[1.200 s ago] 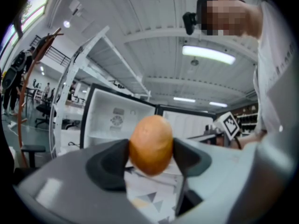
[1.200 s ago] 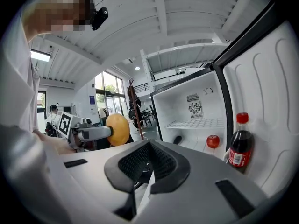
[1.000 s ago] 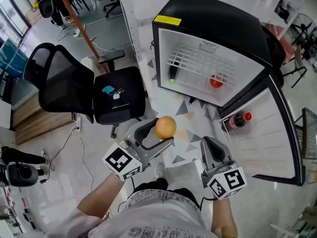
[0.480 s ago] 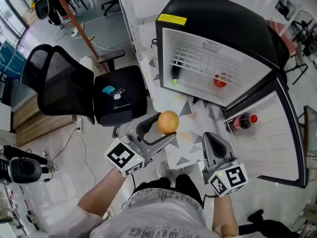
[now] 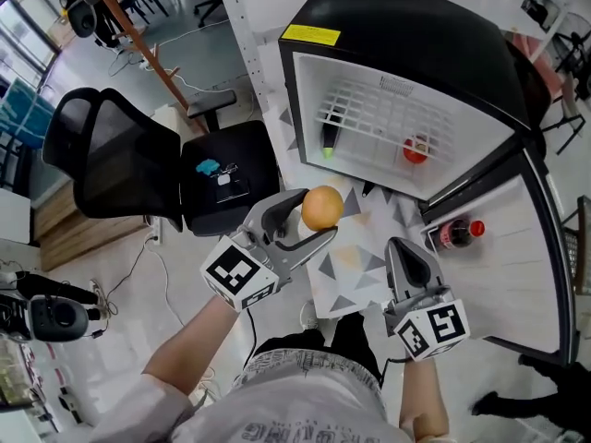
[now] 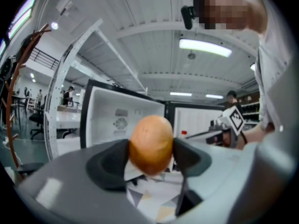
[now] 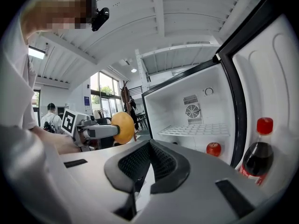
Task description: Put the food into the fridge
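1. Now the step in hand looks like the carry: the left hand-held gripper point(image 5: 314, 218) is clamped on an orange point(image 5: 322, 208), one jaw on each side of it. The fruit sits in the air in front of the open fridge point(image 5: 416, 35), outside it and not touching anything else.
2. The right hand-held gripper point(image 5: 413, 264) has its jaws pressed together with nothing between them. It hangs beside the open door point(image 5: 517, 275), low and to the right of the orange.
3. Inside, a wire shelf point(image 5: 383, 123) crosses the compartment. A red fruit point(image 5: 415, 151) lies at the right on the fridge floor and a dark item with a green end point(image 5: 326, 142) stands at the left; what that item is cannot be told. A cola bottle point(image 5: 455, 233) stands in the door rack.
4. The task seems partly done, since food is already inside and the orange is not.
5. The next move likely calls for pushing the orange through the opening and lowering it onto a bare spot, between the two things below or on the shelf.
6. A round fruit may roll on release, so it should rest before the jaws part.
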### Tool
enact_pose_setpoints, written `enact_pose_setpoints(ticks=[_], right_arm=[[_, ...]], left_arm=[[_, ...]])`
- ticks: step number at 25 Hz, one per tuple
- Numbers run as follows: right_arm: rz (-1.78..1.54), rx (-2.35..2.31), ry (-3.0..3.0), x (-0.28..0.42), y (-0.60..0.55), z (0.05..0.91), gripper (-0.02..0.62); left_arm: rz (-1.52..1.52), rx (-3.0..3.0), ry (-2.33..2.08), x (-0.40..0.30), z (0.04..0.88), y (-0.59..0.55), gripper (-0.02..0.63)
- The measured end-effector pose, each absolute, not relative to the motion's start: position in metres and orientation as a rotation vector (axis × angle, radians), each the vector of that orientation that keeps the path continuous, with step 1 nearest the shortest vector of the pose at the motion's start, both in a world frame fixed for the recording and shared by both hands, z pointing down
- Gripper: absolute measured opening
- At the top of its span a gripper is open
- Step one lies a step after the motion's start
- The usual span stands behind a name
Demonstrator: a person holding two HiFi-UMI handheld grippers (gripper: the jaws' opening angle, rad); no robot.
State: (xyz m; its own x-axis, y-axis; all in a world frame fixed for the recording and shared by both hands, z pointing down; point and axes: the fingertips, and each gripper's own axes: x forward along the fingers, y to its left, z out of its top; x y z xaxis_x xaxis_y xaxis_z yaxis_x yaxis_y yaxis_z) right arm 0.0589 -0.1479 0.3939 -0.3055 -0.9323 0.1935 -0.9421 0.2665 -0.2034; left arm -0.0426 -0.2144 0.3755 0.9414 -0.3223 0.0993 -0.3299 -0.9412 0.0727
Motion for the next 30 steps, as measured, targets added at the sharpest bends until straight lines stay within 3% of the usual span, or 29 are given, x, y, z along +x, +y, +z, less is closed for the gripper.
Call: enact_pose_setpoints(ticks=[30], right_arm=[[0.509,1.786,-2.63,0.119,-0.215,0.41,-0.008]], left_arm=[[0.719,3.276,-0.471,0.1,0.388,-0.337,0.302]])
